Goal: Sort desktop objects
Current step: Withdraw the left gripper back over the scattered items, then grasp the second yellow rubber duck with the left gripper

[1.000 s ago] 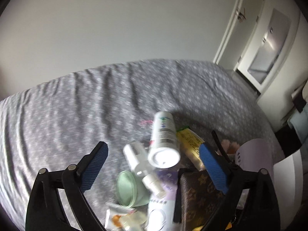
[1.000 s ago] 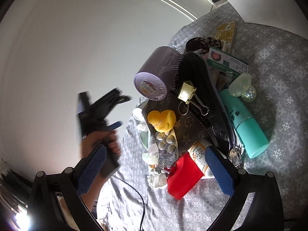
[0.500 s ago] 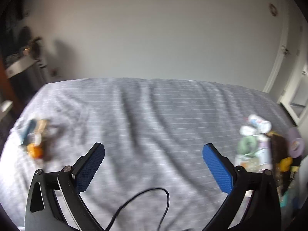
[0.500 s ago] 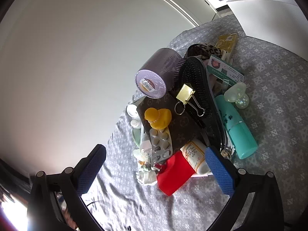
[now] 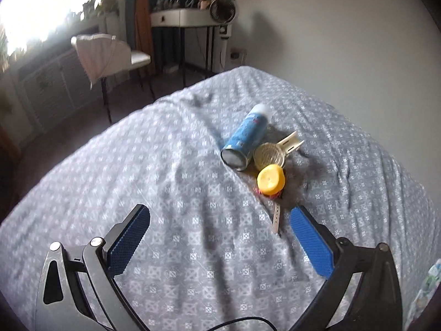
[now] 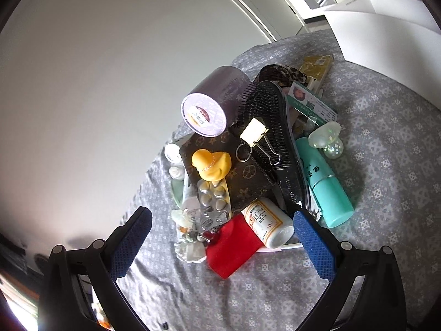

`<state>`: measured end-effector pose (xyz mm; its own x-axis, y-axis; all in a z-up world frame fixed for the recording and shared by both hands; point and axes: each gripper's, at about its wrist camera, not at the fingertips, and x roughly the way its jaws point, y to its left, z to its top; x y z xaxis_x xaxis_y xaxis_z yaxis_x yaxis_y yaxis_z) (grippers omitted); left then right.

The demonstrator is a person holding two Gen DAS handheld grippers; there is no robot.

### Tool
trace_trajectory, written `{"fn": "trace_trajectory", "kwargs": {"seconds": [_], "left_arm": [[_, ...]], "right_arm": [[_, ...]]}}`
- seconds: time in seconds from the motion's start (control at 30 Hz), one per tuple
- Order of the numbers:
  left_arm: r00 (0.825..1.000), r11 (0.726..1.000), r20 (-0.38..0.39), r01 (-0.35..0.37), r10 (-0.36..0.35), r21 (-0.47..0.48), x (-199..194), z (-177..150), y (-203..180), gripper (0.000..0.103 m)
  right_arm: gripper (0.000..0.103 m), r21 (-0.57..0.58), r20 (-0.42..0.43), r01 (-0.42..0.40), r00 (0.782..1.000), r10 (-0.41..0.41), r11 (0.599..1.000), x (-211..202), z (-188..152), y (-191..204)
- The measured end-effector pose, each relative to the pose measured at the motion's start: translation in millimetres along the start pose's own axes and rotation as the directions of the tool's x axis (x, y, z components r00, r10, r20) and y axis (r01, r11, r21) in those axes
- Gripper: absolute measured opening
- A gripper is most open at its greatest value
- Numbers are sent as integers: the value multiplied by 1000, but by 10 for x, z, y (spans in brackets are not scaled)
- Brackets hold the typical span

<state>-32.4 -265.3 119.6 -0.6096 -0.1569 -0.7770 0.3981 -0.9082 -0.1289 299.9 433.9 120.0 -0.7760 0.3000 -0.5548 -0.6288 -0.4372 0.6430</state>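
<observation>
My left gripper (image 5: 219, 220) is open and empty over the grey patterned cloth (image 5: 165, 193). Beyond it lie a blue spray can (image 5: 245, 138), a cream strainer-like piece (image 5: 273, 153), a yellow-capped item (image 5: 271, 179) and a white strap (image 5: 276, 218). My right gripper (image 6: 222, 223) is open above a heap: red pouch (image 6: 231, 245), white pill bottle (image 6: 270, 223), blister pack (image 6: 215, 198), yellow duck (image 6: 210, 164), brown wallet (image 6: 248, 176), black hairbrush (image 6: 278, 149), gold binder clip (image 6: 255, 132), teal bottle (image 6: 325, 184), purple tin (image 6: 212, 104).
A chair (image 5: 110, 52) and a side table (image 5: 193, 19) stand past the cloth's far-left edge, by a bright window. A glass mushroom (image 6: 328, 139) and printed cards (image 6: 311, 104) lie at the heap's right. A white cabinet (image 6: 386, 16) stands behind.
The left gripper has swung left, away from the big heap, and now faces the small group with the blue can. The right gripper has dropped a little closer to the heap.
</observation>
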Motion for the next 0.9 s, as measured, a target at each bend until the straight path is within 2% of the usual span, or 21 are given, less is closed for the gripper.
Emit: {"fn": "trace_trajectory", "kwargs": {"seconds": [0.17, 0.33, 0.47, 0.53, 0.6, 0.73, 0.8, 0.9], "left_arm": [[997, 997, -31, 68, -69, -35, 97, -69, -33, 102], [989, 992, -71, 128, -127, 14, 118, -67, -174, 102], [985, 985, -65, 162, -159, 60, 98, -29, -305, 102], [986, 982, -73, 156, -149, 107, 142, -8, -441, 102], [990, 973, -94, 123, -107, 195, 281, 15, -640, 102], [997, 942, -68, -12, 37, 336, 658, 10, -936, 102], [996, 944, -65, -34, 58, 327, 847, 28, -963, 102], [996, 967, -82, -2, 24, 254, 1046, 121, -909, 102]], "right_arm": [[103, -26, -5, 33, 999, -33, 999, 38, -11, 33], [103, -42, -6, 50, 999, -50, 998, 35, -19, 50], [103, -51, -8, 60, 998, -61, 997, 43, -28, 67], [103, -62, -11, 66, 998, -67, 996, 56, -34, 87], [103, -77, -14, 72, 997, -73, 994, 68, -43, 110], [103, -99, -18, 82, 996, -84, 992, 73, -58, 136], [103, -103, -20, 89, 996, -92, 991, 77, -62, 140], [103, -114, -23, 99, 994, -103, 988, 99, -70, 157]]}}
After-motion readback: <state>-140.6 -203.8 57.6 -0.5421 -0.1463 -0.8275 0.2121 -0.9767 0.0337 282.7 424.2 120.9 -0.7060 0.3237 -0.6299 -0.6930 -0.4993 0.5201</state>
